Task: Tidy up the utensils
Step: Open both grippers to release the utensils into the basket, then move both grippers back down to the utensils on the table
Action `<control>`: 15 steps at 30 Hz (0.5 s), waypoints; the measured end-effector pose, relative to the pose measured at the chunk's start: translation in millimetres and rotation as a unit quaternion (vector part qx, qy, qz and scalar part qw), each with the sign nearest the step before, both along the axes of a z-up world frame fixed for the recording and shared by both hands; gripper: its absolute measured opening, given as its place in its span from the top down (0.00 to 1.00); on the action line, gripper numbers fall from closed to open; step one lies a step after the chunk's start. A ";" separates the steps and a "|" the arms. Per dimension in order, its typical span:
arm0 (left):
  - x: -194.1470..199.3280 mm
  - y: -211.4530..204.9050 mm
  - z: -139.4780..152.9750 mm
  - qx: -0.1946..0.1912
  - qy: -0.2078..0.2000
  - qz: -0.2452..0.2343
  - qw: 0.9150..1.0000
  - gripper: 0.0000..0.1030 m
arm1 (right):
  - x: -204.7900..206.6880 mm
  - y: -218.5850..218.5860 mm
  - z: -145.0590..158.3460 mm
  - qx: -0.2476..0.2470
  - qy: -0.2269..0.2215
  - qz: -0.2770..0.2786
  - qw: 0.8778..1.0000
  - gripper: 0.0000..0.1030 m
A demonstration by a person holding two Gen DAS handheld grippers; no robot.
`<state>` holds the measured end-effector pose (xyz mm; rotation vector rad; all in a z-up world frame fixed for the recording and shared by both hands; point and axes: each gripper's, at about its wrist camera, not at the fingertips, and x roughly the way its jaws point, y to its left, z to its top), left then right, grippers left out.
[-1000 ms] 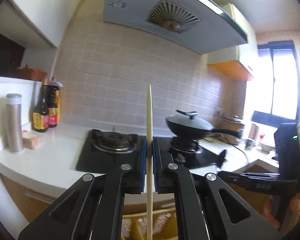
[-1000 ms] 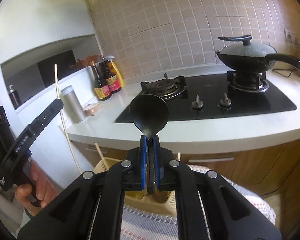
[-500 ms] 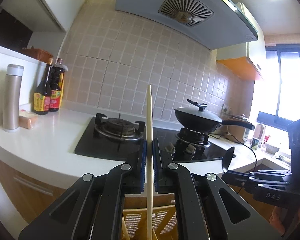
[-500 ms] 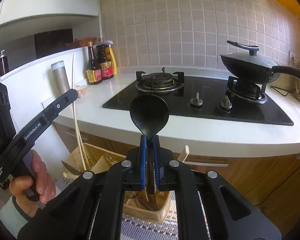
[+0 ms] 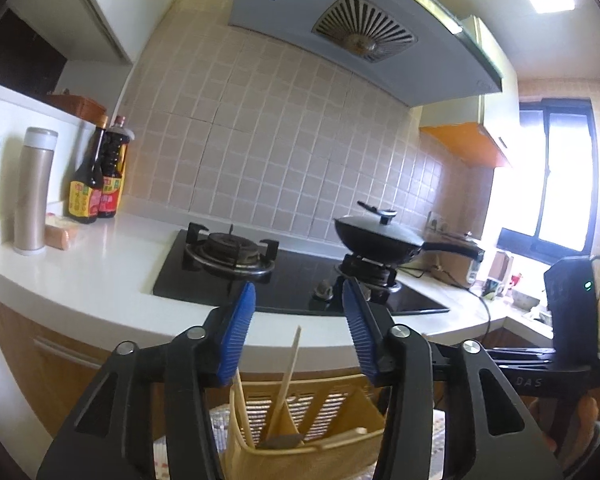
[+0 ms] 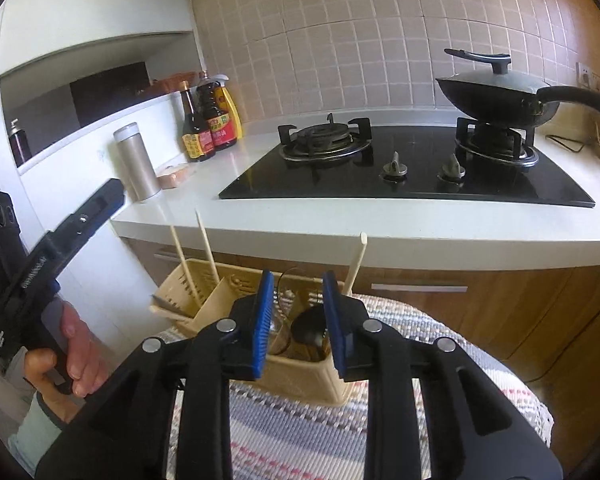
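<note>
Both the left gripper point(image 5: 298, 322) and the right gripper point(image 6: 296, 312) are held spread and empty above the basket point(image 6: 300, 376). Chopsticks point(image 6: 206, 248) and ladle point(image 6: 306, 334) are seen inside it; leaning sticks could be knocked over during withdrawal.

One basket point(image 6: 300, 372), three chopsticks point(image 6: 206, 242), one black spoon point(image 6: 308, 330), two bottles point(image 6: 194, 128).

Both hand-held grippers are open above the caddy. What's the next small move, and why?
Probably lift both straight up and clear. The left hand-held gripper and right hand-held gripper hold nothing; the chopsticks and black spoon stand in the beige caddy, so raising avoids snagging them.
</note>
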<state>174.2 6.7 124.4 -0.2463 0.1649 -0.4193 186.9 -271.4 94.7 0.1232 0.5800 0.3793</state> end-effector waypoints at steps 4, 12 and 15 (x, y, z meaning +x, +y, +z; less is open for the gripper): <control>-18.9 5.9 10.6 -0.010 0.008 -0.023 1.000 0.47 | -17.5 -1.8 8.1 -0.004 -0.001 -0.003 1.000 0.64; -60.5 -0.2 18.2 0.013 0.015 -0.039 0.999 0.45 | -59.2 2.9 15.8 -0.039 0.002 -0.012 0.999 0.56; -77.1 -4.6 21.5 0.025 0.016 -0.045 0.999 0.45 | -72.2 4.7 13.4 -0.057 0.023 -0.013 0.998 0.56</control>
